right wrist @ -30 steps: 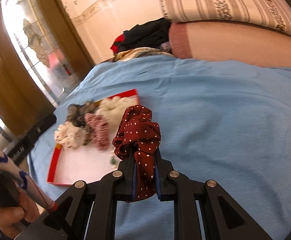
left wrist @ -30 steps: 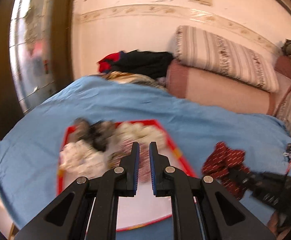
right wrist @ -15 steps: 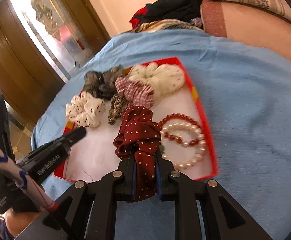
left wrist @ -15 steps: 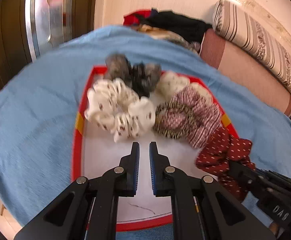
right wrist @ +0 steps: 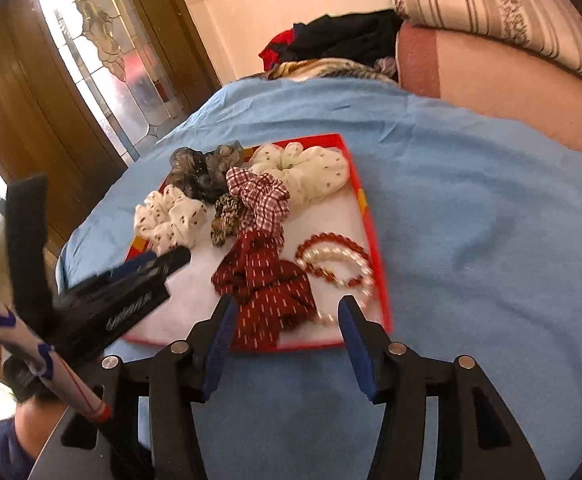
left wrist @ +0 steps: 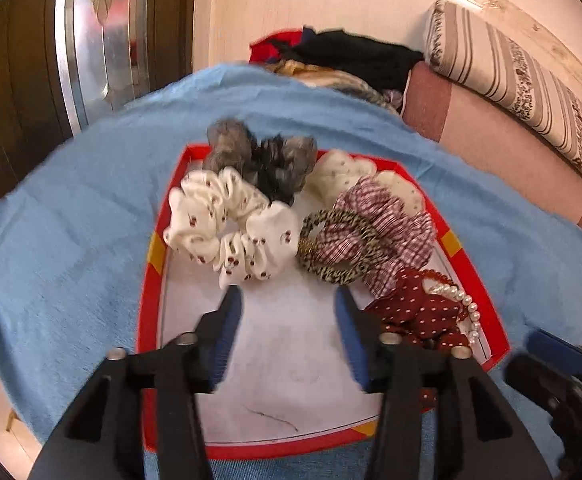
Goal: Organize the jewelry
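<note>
Letting go: right hand-held gripper [right wrist: 285,316] just spreading apart, leaving dark red polka-dot fabric scrunchie [right wrist: 265,288] lying near the front of the red-rimmed white tray [right wrist: 383,300], beside pearl bracelets [right wrist: 337,264]; left hand-held gripper [left wrist: 287,304] also just opening, empty, probably readying for another piece.

Six scrunchies [right wrist: 269,292] crowd the white floor of a red-rimmed tray [right wrist: 375,240]; the dark red dotted one lies crumpled beside pearl and red bead bracelets [right wrist: 337,266].
</note>
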